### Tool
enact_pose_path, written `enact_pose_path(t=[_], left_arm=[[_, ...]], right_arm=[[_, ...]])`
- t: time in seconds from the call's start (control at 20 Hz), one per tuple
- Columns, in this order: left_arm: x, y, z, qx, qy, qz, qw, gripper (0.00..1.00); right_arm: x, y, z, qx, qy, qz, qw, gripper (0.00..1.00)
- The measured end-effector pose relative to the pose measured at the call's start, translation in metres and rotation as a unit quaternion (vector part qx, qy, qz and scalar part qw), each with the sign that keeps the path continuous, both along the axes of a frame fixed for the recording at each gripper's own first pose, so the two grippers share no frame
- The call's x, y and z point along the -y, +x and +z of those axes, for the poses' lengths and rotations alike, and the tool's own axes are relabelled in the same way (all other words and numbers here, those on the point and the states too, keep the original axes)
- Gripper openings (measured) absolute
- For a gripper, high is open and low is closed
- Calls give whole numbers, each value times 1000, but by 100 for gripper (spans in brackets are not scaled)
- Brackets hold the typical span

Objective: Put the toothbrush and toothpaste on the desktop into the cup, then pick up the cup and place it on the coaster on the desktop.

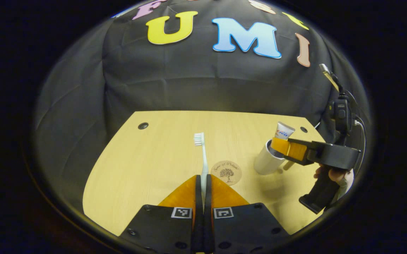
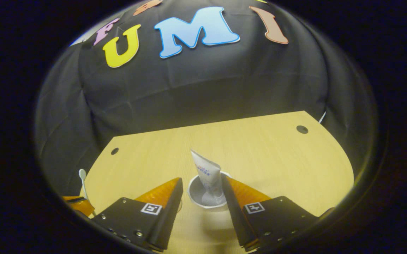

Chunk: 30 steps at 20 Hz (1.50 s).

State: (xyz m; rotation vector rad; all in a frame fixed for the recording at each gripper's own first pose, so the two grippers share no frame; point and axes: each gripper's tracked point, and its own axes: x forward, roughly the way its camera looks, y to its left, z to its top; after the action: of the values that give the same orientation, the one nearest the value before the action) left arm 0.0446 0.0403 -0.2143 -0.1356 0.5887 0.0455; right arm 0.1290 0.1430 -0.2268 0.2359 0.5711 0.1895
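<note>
Pale wood-grain desktop (image 1: 147, 165) carries the whole work area, backed by black cloth. Toothbrush (image 1: 203, 158): a light, stiff, slim plastic part, gripped at the lower handle by the left gripper (image 1: 203, 181), whose fingers are closed hard against it; the bristle head stands at 12 o'clock from the fingertips, clear of the surface. A thin smooth handle can pivot in a narrow grip, so the hold should stay low on the handle and the head should enter the cup last or upward. Toothpaste (image 2: 208, 174): a soft, light tube, already standing tilted inside the cup (image 2: 198, 195); it dents under pressure and needs no further handling. The cup is a white cylinder, probably light and smooth-walled, and may tip with the tall tube in it; take it across the wall below the rim. Right gripper (image 2: 201, 192) hangs directly over the cup with its fingers spread wide, one at each side of the rim; contact cannot be confirmed. Coaster (image 1: 226, 173) lies flat just beside the left fingertips at 2 o'clock, near the cup.
</note>
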Motion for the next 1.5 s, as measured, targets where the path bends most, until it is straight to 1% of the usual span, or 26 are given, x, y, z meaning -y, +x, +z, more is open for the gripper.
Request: enact_pose_path(t=[0.05,0.15,0.3,0.6,0.95,1.1,1.4,1.45,1.5], left_arm=[[3,2,4,6,2,-6,1000,8],[10,7,11,19,6,-15,1000,8],[27,17,23,40,12,-35,998,8],[54,40,44,84,24,-75,993,8],[106,74,68,147,30,-134,980,8],[129,90,71,162,30,-157,974,8],[165,116,77,194,36,-190,962,8],[171,119,79,201,38,-195,959,7],[177,121,79,207,39,-201,957,8]], right_arm=[[4,-3,8,7,4,-4,1000,75],[16,-8,23,17,12,-15,1000,75],[38,-15,37,28,8,-34,999,75],[75,-42,28,9,-8,-63,998,75],[105,-70,13,-21,-36,-83,996,75],[116,-82,8,-33,-48,-92,994,75],[128,-102,-5,-67,-50,-105,991,75],[131,-107,-9,-74,-49,-107,990,75],[133,-111,-12,-81,-48,-110,990,75]])
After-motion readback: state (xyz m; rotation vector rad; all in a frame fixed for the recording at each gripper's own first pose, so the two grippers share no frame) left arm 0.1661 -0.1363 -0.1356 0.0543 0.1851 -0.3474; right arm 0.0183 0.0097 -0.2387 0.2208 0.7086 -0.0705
